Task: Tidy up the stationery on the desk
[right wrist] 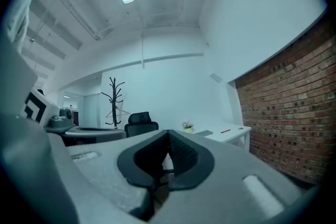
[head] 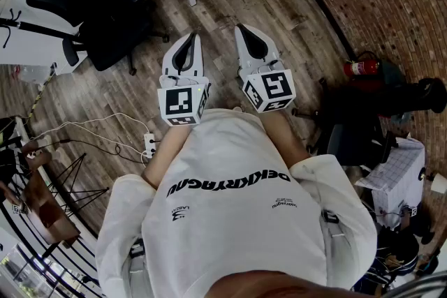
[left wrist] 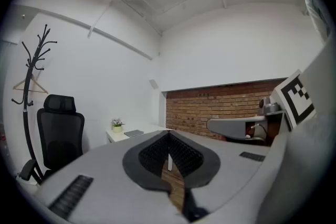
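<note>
So we're nowhere near the stuff yet. Both claws are held up in front of the chest over the brown wooden plank floor [head: 230,3], and the left claw [left wrist: 169,134] and right claw [right wrist: 168,134] are each clenched tip to tip with nothing pinched between them. What matters for the next move is that the white bench [right wrist: 230,137] sits well apart, out ahead of both claws. It's off to the right of the right claw's tips, tucked by the red brick wall [right wrist: 283,113], and off to the left of the left claw's tips, past the black office chair [left wrist: 60,134]. On it we can pick out a slim red pen [right wrist: 226,130], a dark flat pad [right wrist: 205,133] and a small potted plant [right wrist: 187,126]. The pen's long axis runs roughly crosswise to the right claw's line of sight, tilted a little, so we reckon a claw would want to close across that line. Neither claw looks clearly nearer. The right one at least has the pen in sight, while the left one's view only shows the pad and plant. Hard bits: everything on the bench is tiny, we can't tell if the pad is a notebook or a tablet, and from the head camera the bench top is cut off at the upper edge, so only its legs show.
</note>
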A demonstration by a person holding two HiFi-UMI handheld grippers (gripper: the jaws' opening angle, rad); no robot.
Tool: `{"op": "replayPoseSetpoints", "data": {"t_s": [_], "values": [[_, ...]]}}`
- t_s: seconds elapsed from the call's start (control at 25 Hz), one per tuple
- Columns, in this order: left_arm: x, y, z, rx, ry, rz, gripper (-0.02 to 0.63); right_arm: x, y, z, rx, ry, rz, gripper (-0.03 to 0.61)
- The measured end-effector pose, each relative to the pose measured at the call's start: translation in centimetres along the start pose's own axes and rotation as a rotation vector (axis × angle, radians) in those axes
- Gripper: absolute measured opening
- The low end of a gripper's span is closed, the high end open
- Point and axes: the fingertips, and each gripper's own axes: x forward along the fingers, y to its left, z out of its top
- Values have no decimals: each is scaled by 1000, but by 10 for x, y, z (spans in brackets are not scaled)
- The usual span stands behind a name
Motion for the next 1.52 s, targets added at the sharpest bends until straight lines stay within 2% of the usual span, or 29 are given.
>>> {"op": "replayPoseSetpoints", "data": {"t_s": [0.16, 0.48, 0.72, 0.88, 1.04, 1.24, 1.52], "values": [[4, -23, -2, 15, 1, 4, -2, -13, -14, -5, 45, 18, 28, -2], [12, -64, -23, 33, 12, 37, -2, -40, -61, -11, 20, 17, -7, -2], [30, -57, -35, 45, 18, 55, -2, -21, -70, -23, 8, 34, 2, -2], [65, -37, -44, 47, 18, 47, -2, 18, -78, -33, -7, 44, 19, -2], [114, 4, -46, 26, 20, 49, -2, 78, -96, -36, -12, 48, 4, -2], [198, 71, -40, 24, 37, 24, -2, 178, -116, -30, -21, 56, -11, -2], [316, 159, -9, 43, 60, -49, -3, 323, -148, -4, -1, 71, -69, -2]]}}
